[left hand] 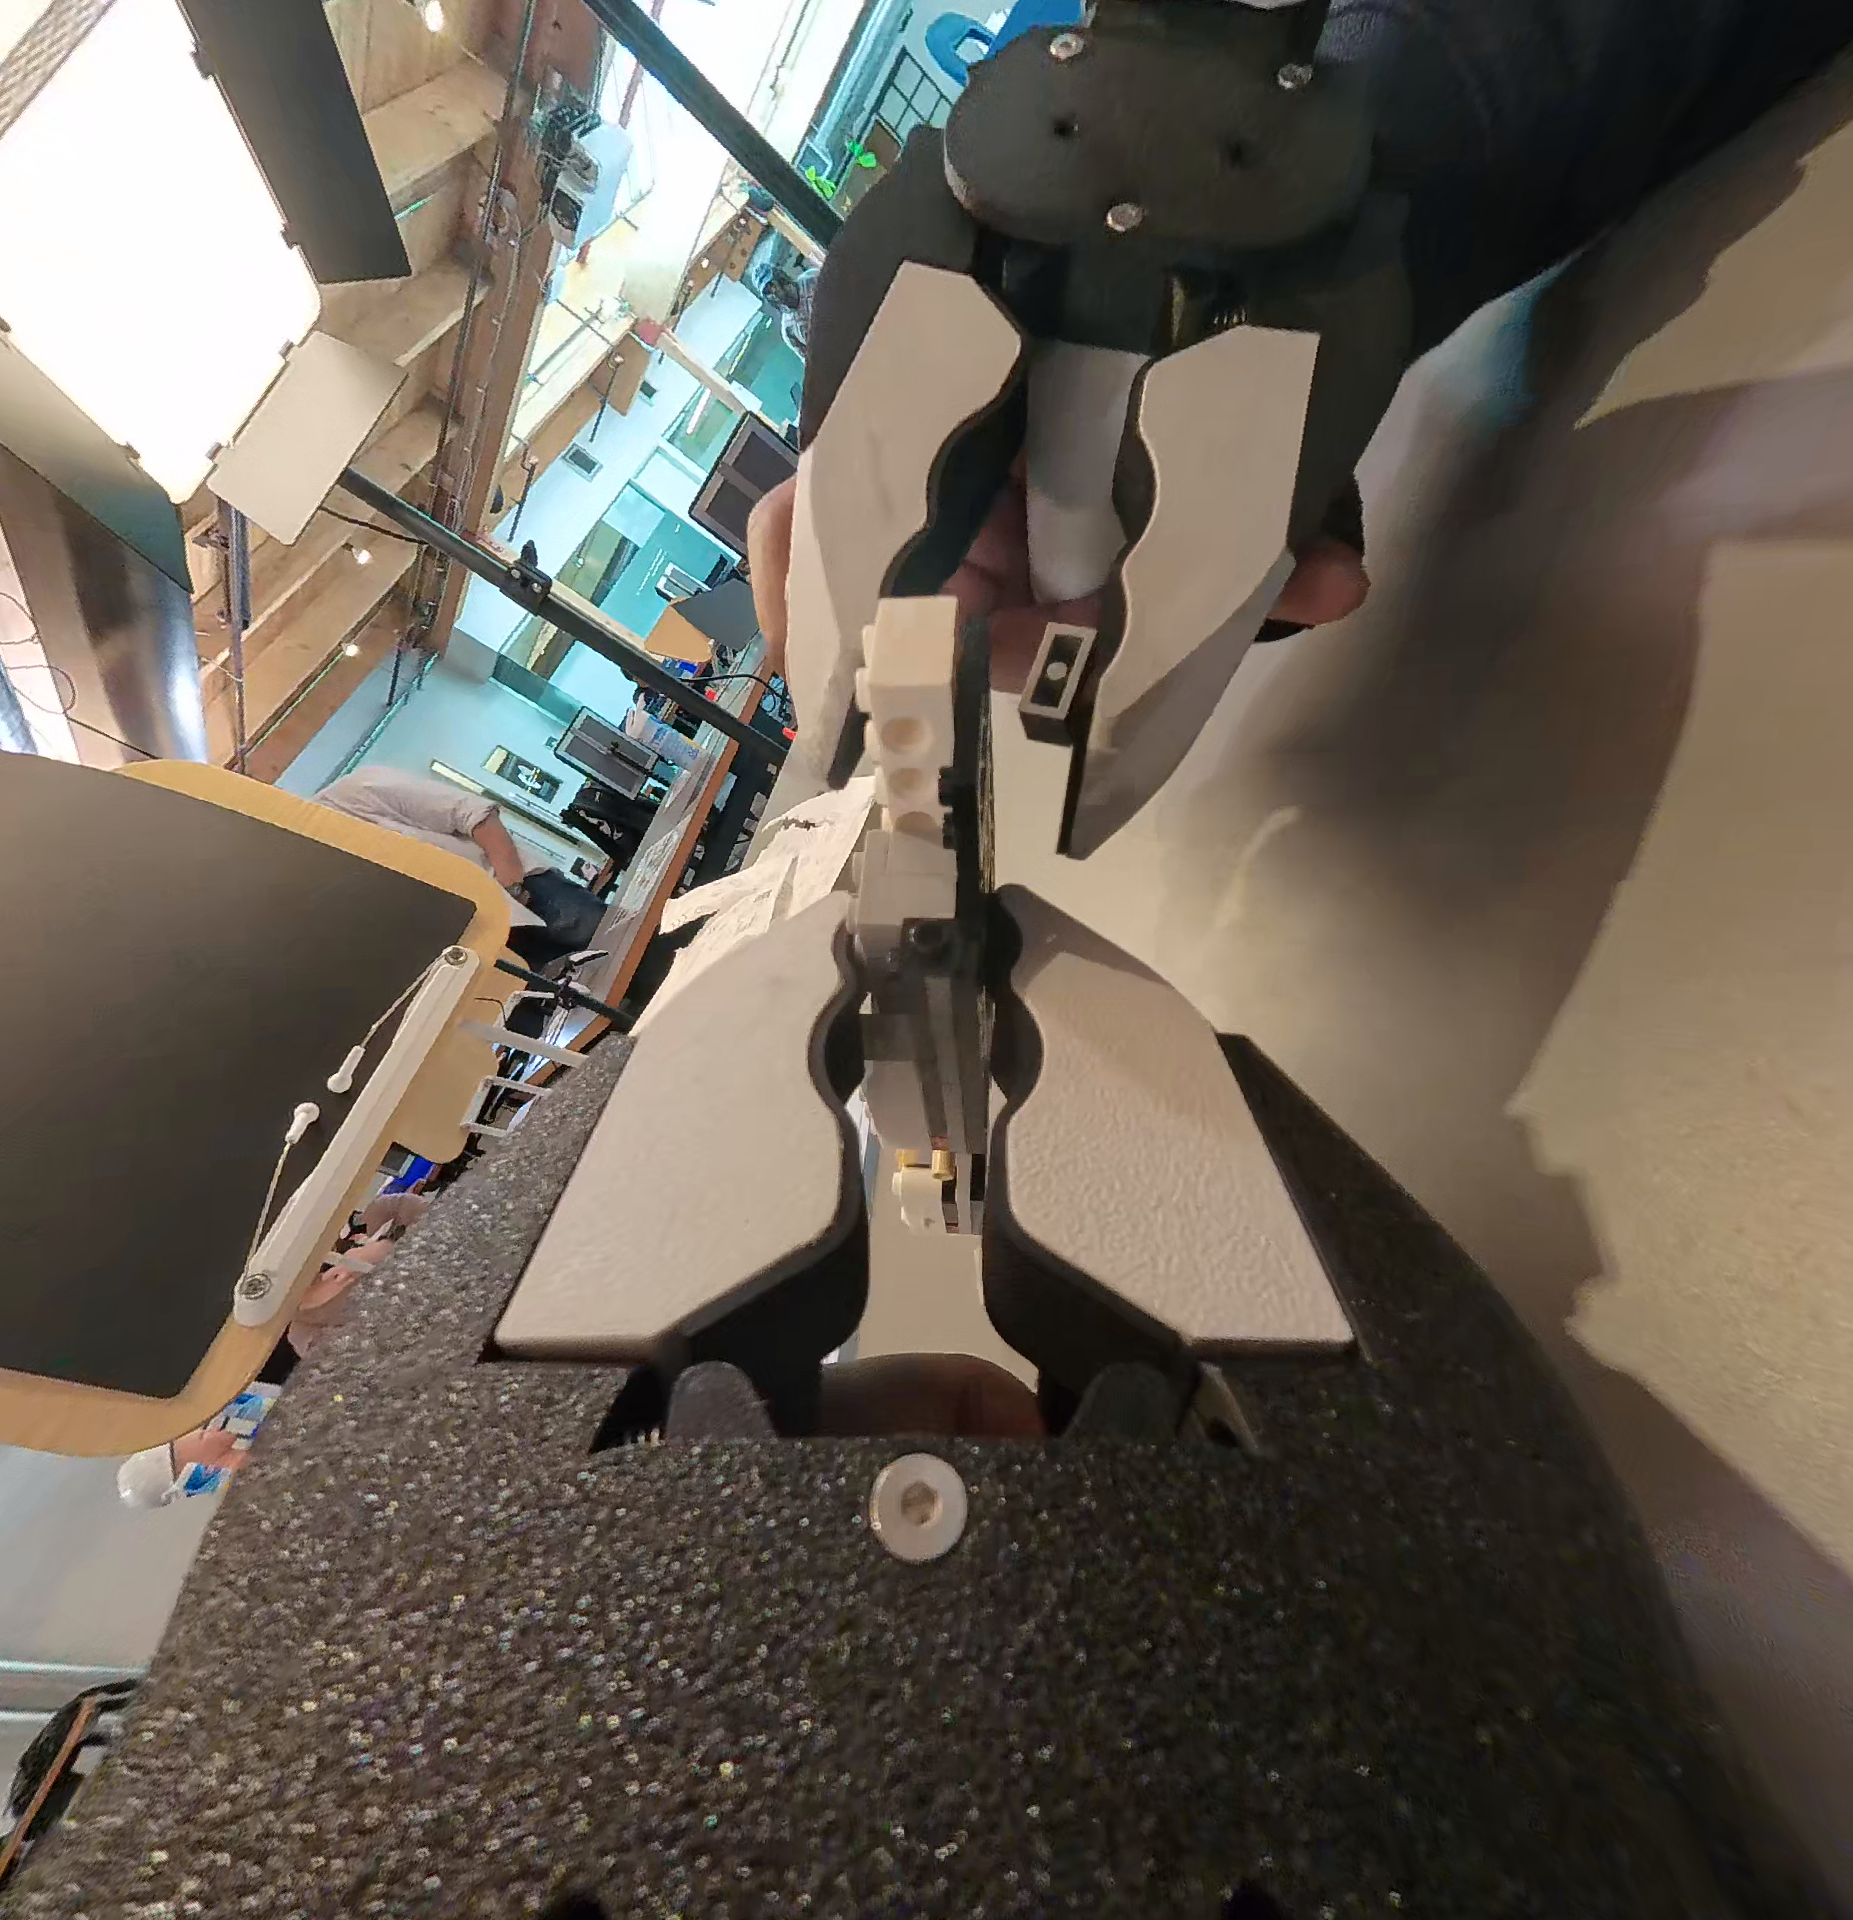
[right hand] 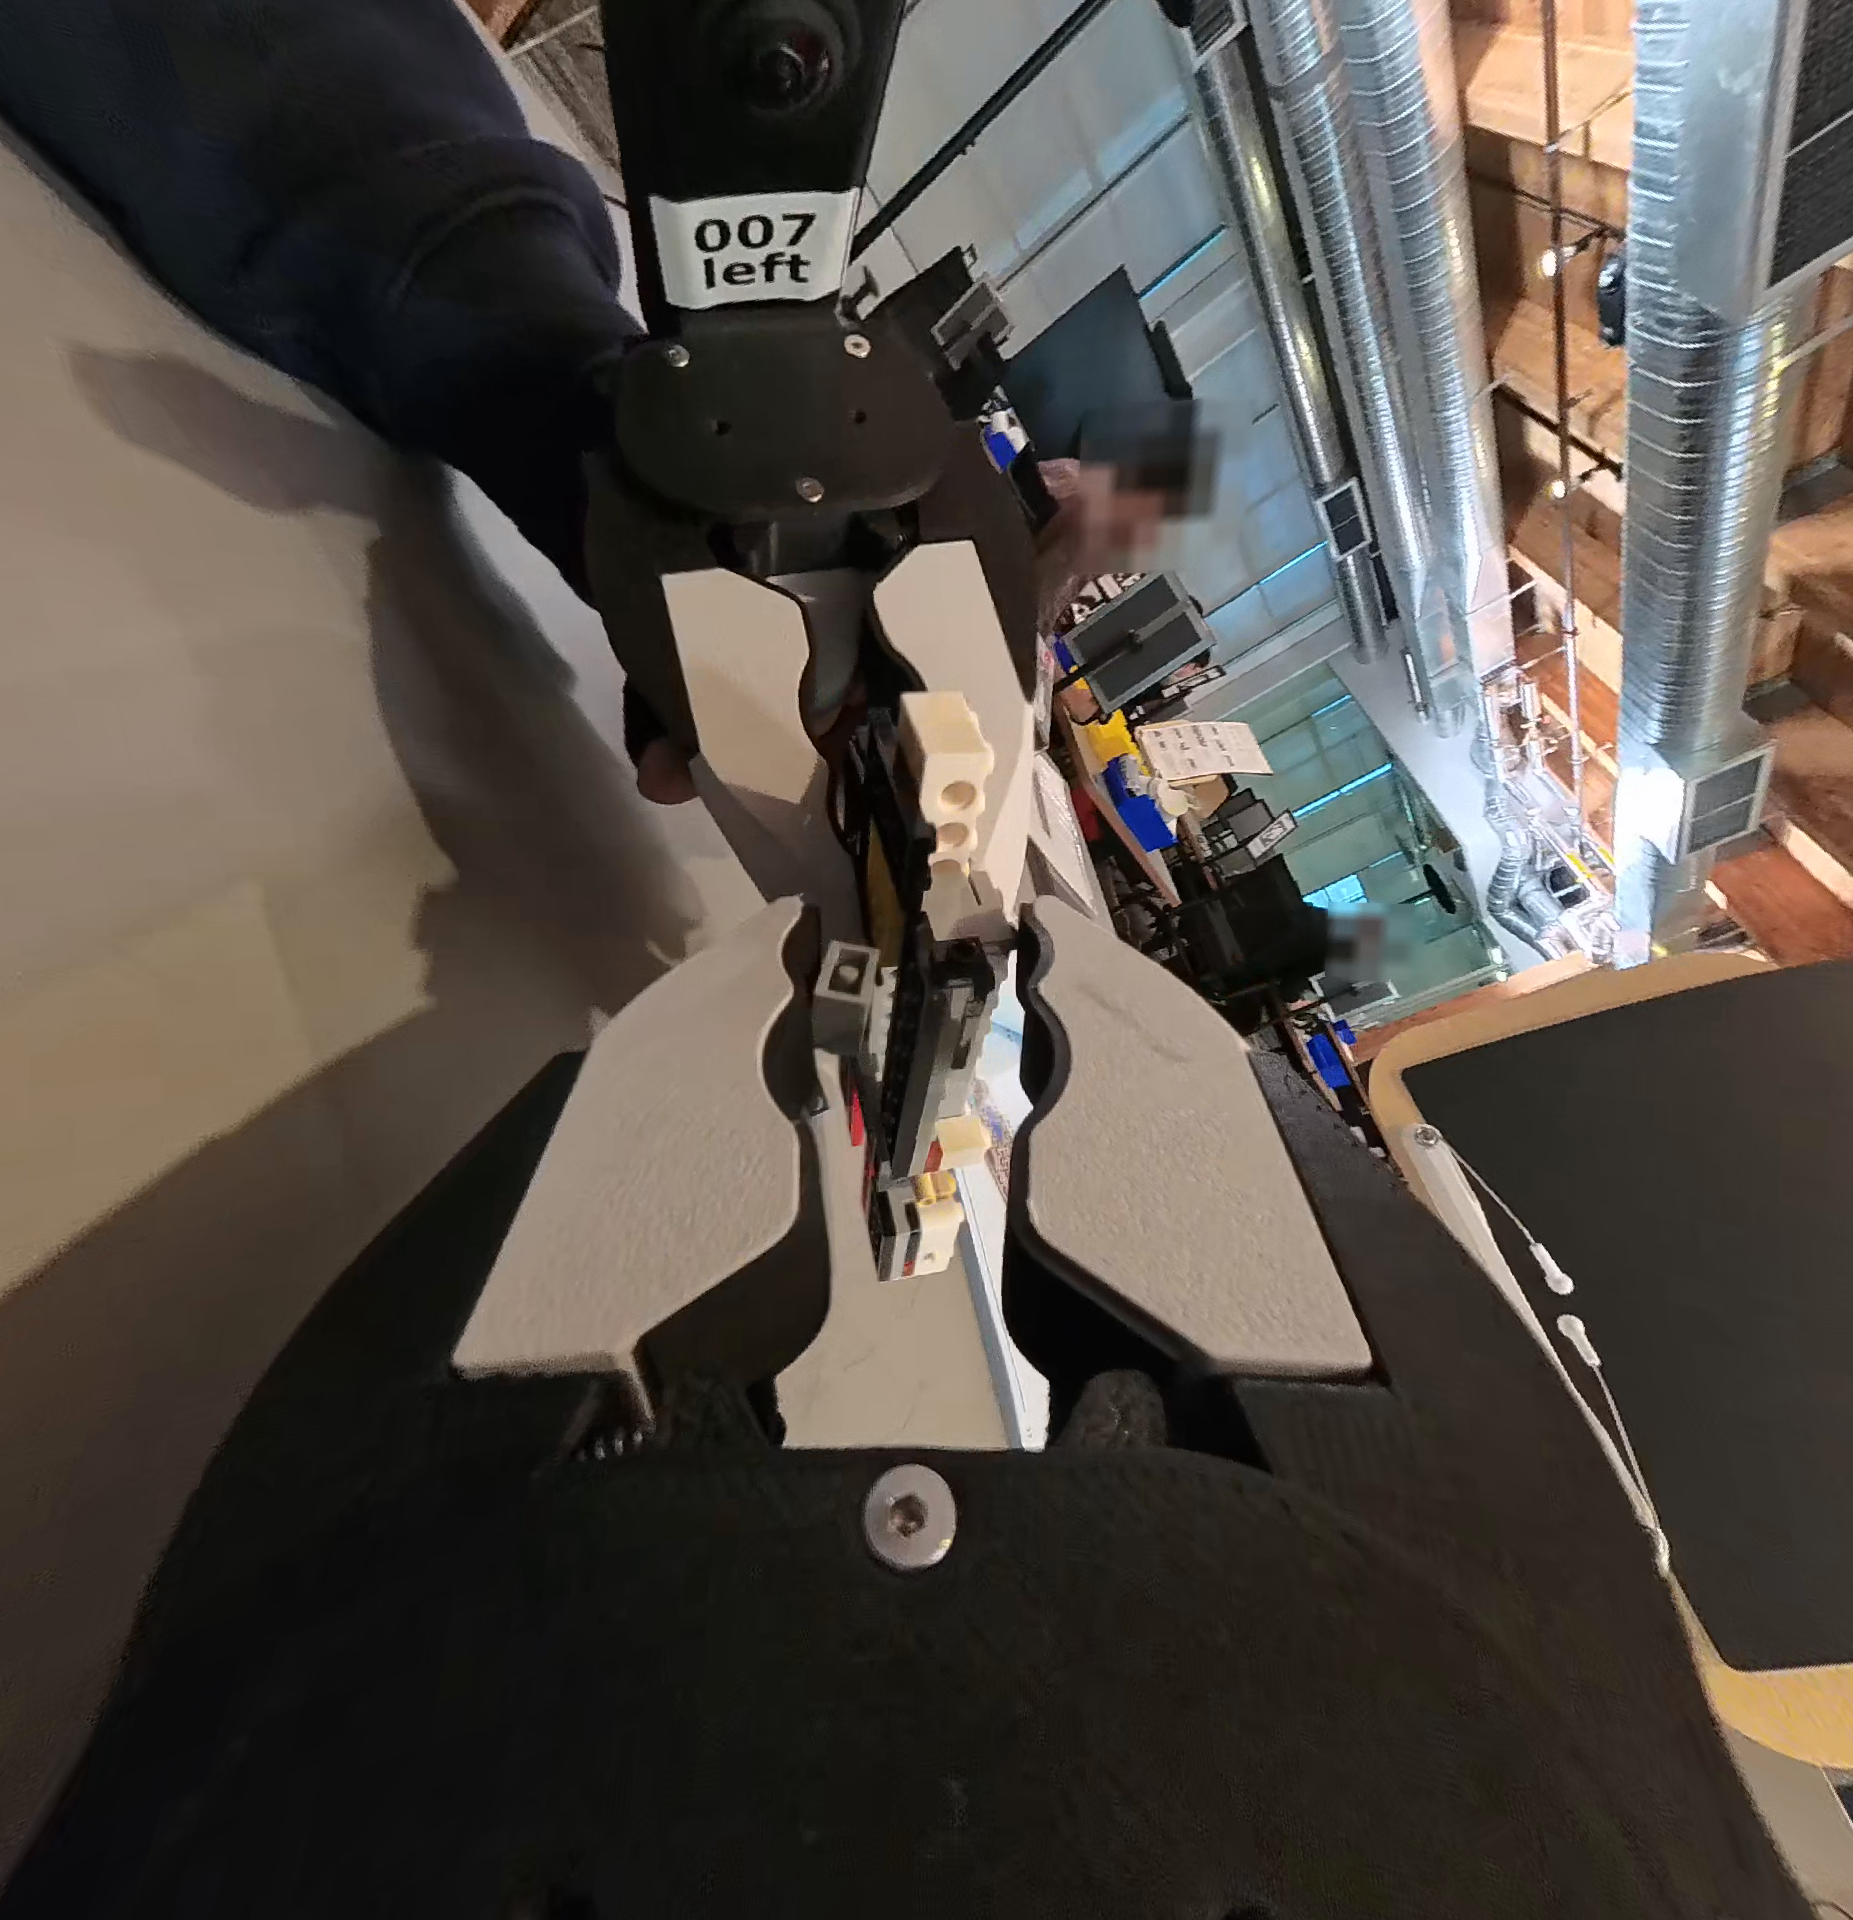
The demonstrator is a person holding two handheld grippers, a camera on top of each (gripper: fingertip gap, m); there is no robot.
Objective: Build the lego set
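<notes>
Both grippers are raised and face each other tip to tip. My left gripper (left hand: 927, 935) is shut on a toy brick assembly (left hand: 917, 997): a long black plate with white and grey bricks on one side. A white brick with round holes (left hand: 906, 717) sticks out past its fingertips. My right gripper (right hand: 917, 925) stands around the other end of the same assembly (right hand: 927, 1039), jaws open, with a gap at its right pad (right hand: 1041, 997). A small grey brick (right hand: 844, 992) lies against its left finger and also shows in the left wrist view (left hand: 1055, 675). The left gripper shows in the right wrist view (right hand: 901, 831), the right gripper in the left wrist view (left hand: 958, 805).
A black board with a pale wooden rim (left hand: 174, 1039) is close beside the grippers, also in the right wrist view (right hand: 1680, 1247). A white surface (left hand: 1524, 935) lies on the other side. A lit light panel (left hand: 122, 260), a seated person (left hand: 454, 821) and silver ducts (right hand: 1680, 520) are farther off. Less than 4 cm separates the two grippers' tips.
</notes>
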